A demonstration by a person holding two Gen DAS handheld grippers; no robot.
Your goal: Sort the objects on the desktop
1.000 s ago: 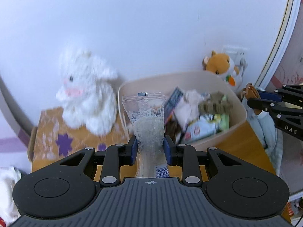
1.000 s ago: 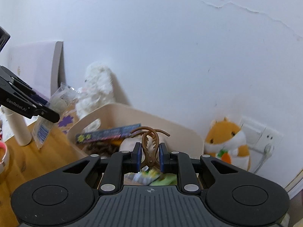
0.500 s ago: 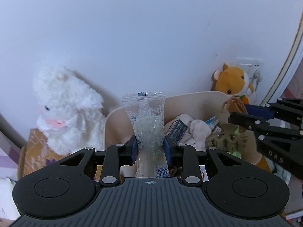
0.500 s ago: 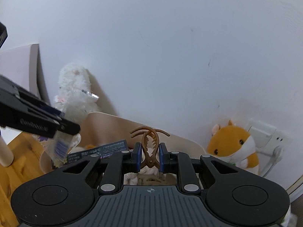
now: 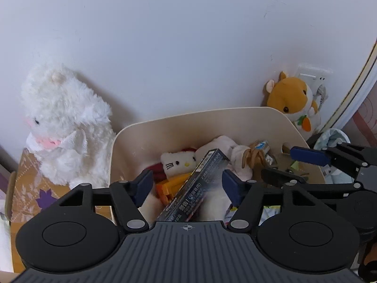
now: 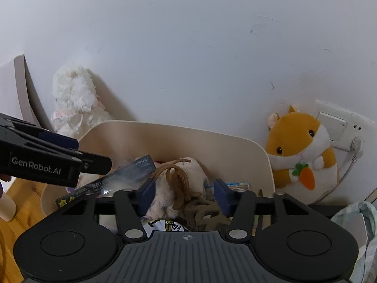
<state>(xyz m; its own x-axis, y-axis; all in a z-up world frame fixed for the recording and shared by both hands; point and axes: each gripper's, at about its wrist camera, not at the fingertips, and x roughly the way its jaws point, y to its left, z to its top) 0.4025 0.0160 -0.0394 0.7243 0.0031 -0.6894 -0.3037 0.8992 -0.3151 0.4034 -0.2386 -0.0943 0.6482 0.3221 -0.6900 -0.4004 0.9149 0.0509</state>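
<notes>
Hovering over bin [image 5: 231,118] — tools [image 5: 187,185] agape.

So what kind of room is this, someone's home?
Probably a home desk corner: a beige storage bin full of odds and ends, a hamster plush by a wall socket, and a white plush.

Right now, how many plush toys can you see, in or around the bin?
3: white plush left of the bin, orange hamster at its right by the wall, Hello Kitty plush inside. Clutter may hide more.
</notes>
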